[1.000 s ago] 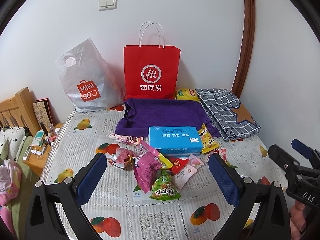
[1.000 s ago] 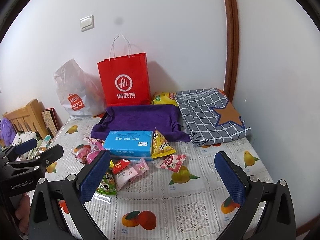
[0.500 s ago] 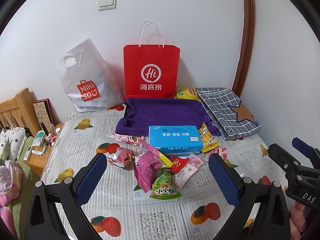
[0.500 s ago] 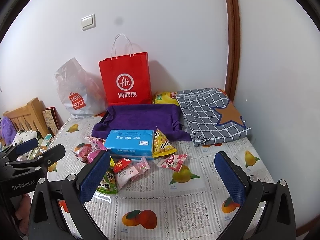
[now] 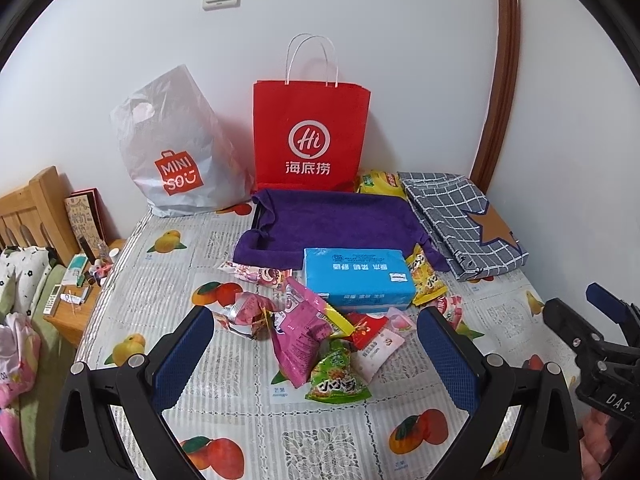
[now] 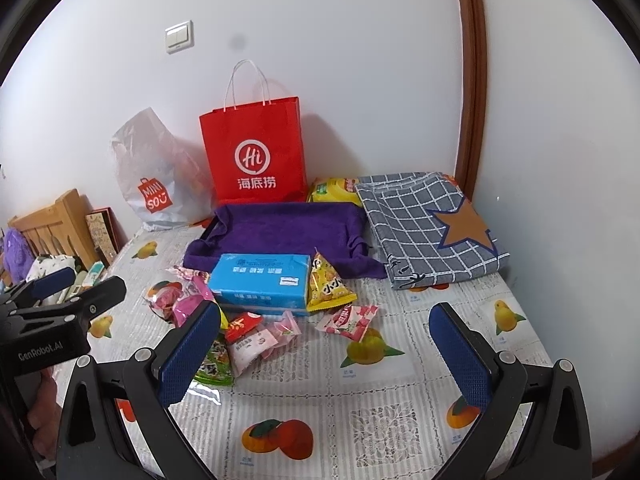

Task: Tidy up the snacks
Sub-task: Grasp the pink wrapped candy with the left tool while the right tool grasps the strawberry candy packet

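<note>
Several snack packets lie in a loose pile on the table: a magenta packet (image 5: pixel 298 334), a green packet (image 5: pixel 336 378), a red packet (image 5: pixel 366 328), a yellow packet (image 5: pixel 426 280) and a pink-white packet (image 6: pixel 348 320). A blue box (image 5: pixel 356 280) sits behind them, in front of a tray lined with purple cloth (image 5: pixel 340 220). My left gripper (image 5: pixel 312 352) is open and empty, held above the pile. My right gripper (image 6: pixel 324 348) is open and empty, right of the pile. Each gripper shows in the other's view.
A red paper bag (image 5: pixel 312 136) and a grey plastic bag (image 5: pixel 176 148) stand against the wall. A folded checked cloth (image 5: pixel 464 220) lies at the right, a yellow bag (image 5: pixel 380 182) behind the tray. A cluttered wooden nightstand (image 5: pixel 72 304) stands left of the table (image 5: pixel 168 280).
The right wrist view has shifted slightly to the right and a little closer. The left gripper has barely moved. Both grippers stay open.
</note>
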The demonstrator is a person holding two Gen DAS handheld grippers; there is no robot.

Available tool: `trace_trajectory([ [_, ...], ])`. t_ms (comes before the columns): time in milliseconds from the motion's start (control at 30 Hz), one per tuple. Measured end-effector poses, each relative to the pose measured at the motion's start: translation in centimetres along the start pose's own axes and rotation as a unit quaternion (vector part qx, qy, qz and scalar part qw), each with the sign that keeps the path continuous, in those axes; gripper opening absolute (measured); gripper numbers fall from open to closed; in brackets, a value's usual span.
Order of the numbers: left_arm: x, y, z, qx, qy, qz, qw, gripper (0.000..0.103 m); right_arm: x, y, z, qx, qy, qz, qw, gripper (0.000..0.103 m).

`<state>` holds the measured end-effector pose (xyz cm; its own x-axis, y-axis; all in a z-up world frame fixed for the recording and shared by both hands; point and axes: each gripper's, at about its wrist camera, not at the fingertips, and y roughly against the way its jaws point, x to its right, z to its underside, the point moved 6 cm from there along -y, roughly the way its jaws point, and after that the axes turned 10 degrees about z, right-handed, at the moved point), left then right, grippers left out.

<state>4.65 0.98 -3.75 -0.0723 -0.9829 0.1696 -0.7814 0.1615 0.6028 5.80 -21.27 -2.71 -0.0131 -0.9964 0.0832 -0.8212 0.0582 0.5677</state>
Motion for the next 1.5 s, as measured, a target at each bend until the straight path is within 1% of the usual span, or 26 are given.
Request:
trace_trajectory([
  [100, -0.8, -1.2, 0.3, -0.012, 0.007, -0.004, 0.9999, 0.102, 0.3, -0.8, 0.2, -0.005, -0.008, -0.003, 1.000, 0.103],
  [233, -1.9, -3.1, 1.0, -0.030, 0.016, -0.005, 0.9994, 0.102, 0.6, -2.6, 1.0, -0.024, -0.017, -0.012, 1.000, 0.103],
  [400, -3.0, -6.2, 2.9, -0.065, 0.024, -0.004, 0.9976, 0.102, 1.1, -5.4, 1.9, -0.041, -0.020, -0.003, 0.999, 0.101],
  [533, -3.6, -8.5, 4.6, -0.089, 0.024, -0.005, 0.9958, 0.101, 1.4, -8.4, 3.1, -0.065, -0.020, 0.002, 0.998, 0.099],
  [600, -4.0, -9.4, 5.1, -0.100, 0.028, -0.006, 0.9946, 0.101, 1.6, -9.7, 3.6, -0.074, -0.017, 0.009, 0.997, 0.095],
  [633, -4.3, -9.8, 5.2, -0.105, 0.029, -0.006, 0.9940, 0.101, 1.6, -10.7, 3.9, -0.082, -0.013, 0.012, 0.996, 0.090],
  [667, -4.6, -10.2, 5.4, -0.109, 0.031, -0.009, 0.9936, 0.101, 1.7, -11.3, 4.1, -0.087, -0.011, 0.012, 0.996, 0.089],
  [767, -5.7, -10.9, 5.3, -0.111, 0.040, -0.015, 0.9929, 0.101, 1.7, -13.7, 4.5, -0.100, -0.007, 0.011, 0.995, 0.086],
  [933, -7.6, -11.8, 5.1, -0.120, 0.054, -0.031, 0.9909, 0.101, 1.5, -17.5, 4.8, -0.121, -0.005, 0.002, 0.993, 0.086],
  [1100, -9.3, -12.4, 4.9, -0.121, 0.068, -0.041, 0.9895, 0.101, 1.1, -21.4, 5.4, -0.153, -0.008, -0.005, 0.988, 0.086],
  [1200, -10.4, -12.7, 4.9, -0.123, 0.081, -0.040, 0.9883, 0.101, 0.8, -23.1, 6.1, -0.177, -0.009, -0.012, 0.984, 0.084],
  [1300, -11.0, -13.0, 4.9, -0.120, 0.090, -0.029, 0.9883, 0.101, 0.3, -24.2, 6.8, -0.195, -0.012, -0.019, 0.981, 0.081],
  [1333, -11.1, -13.0, 4.8, -0.118, 0.091, -0.027, 0.9884, 0.101, 0.3, -24.6, 7.0, -0.200, -0.012, -0.019, 0.980, 0.076],
  [1400, -11.1, -13.1, 4.6, -0.115, 0.094, -0.012, 0.9888, 0.101, 0.1, -24.6, 7.0, -0.182, -0.003, -0.006, 0.983, 0.074],
  [1467, -11.0, -13.1, 4.3, -0.110, 0.098, 0.004, 0.9891, 0.101, -0.2, -24.6, 7.0, -0.179, 0.001, -0.013, 0.984, 0.063],
  [1500, -10.9, -13.1, 4.0, -0.105, 0.099, 0.007, 0.9895, 0.101, -0.2, -24.5, 6.9, -0.175, 0.001, -0.014, 0.984, 0.061],
])
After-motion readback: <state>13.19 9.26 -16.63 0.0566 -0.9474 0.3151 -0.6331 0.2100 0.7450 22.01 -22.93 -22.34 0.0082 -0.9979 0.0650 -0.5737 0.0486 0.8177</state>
